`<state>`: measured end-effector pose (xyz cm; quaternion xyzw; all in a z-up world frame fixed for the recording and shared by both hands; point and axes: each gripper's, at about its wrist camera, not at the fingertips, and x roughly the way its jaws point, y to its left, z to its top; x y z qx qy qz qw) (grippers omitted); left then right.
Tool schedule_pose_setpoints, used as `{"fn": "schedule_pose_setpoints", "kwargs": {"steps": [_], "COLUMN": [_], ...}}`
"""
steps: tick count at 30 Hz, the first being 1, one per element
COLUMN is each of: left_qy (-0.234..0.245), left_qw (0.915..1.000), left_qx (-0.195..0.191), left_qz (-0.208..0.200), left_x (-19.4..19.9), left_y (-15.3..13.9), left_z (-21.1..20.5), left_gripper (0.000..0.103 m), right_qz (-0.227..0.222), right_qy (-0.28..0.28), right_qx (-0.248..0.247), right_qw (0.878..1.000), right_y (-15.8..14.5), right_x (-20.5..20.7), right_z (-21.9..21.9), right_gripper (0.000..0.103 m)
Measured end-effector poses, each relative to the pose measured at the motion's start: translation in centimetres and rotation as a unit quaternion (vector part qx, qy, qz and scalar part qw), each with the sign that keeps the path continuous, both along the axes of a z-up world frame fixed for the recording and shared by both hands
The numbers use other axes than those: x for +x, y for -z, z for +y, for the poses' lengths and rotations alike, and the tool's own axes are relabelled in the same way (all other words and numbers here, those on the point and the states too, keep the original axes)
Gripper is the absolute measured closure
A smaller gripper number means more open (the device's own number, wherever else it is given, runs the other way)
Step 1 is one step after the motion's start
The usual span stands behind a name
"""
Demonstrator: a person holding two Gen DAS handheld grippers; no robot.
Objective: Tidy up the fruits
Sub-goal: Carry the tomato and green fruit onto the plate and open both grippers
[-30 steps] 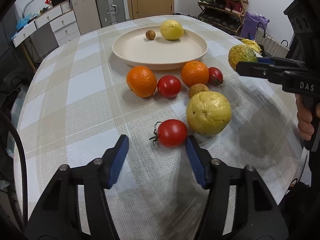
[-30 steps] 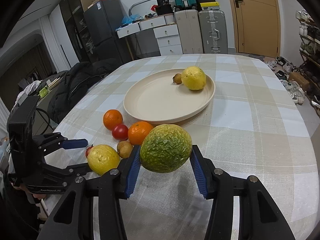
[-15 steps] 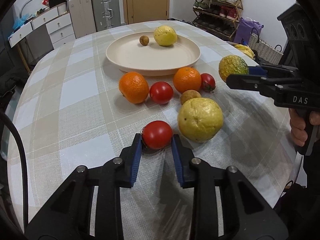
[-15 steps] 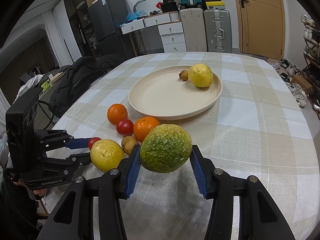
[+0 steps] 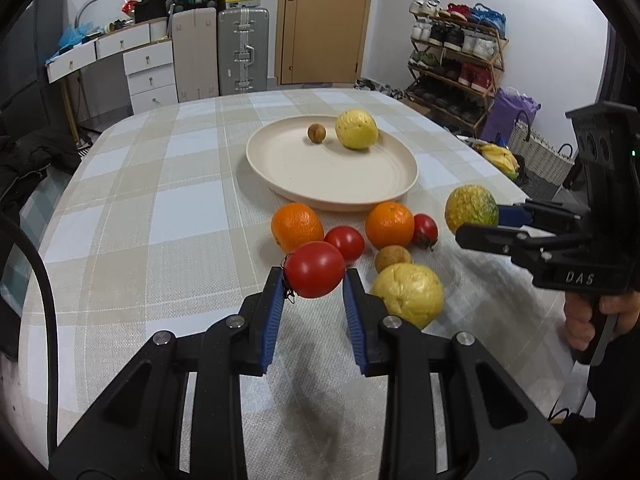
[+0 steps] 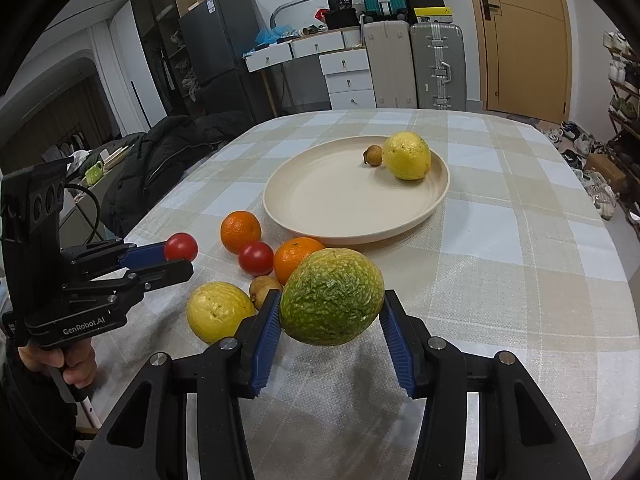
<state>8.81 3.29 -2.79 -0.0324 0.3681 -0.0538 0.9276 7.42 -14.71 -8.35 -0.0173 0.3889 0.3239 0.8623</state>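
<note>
My left gripper is shut on a red tomato, held just above the checked tablecloth; the same tomato shows in the right wrist view. My right gripper is shut on a wrinkled green-yellow fruit, held off the table. A cream plate beyond holds a yellow fruit and a small brown fruit. In front of the plate lie two oranges, two more tomatoes, a brown fruit and a large yellow fruit.
The table's rounded edges fall away left and right. A dark jacket lies off the left edge. Bananas and a wicker basket sit past the right edge. Suitcases, drawers and a shoe rack stand by the far wall.
My left gripper closed on the nearest tomato and lifted it off the tablecloth, tilting up toward the plate. The right gripper kept still with its green-yellow fruit.
</note>
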Motion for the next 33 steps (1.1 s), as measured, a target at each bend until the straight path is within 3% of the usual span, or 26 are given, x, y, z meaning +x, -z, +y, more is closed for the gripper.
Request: {"fn": "schedule_pose_setpoints", "kwargs": {"steps": [15, 33], "left_qy": [-0.027, -0.03], "left_qw": [0.9993, 0.999], "left_qx": [-0.004, -0.003], "left_qz": [-0.026, -0.033], "left_x": [2.1, 8.7], "left_y": [-0.6, -0.9], "left_z": [-0.6, -2.3], "left_gripper": [0.076, 0.076], "right_qz": [-0.009, 0.01], "right_qy": [0.009, 0.046], "right_qx": [0.027, 0.044], "right_qw": [1.0, 0.998], "right_y": [-0.5, -0.7], "right_x": [0.8, 5.4], "right_z": [0.2, 0.8], "right_gripper": [0.053, 0.053]}}
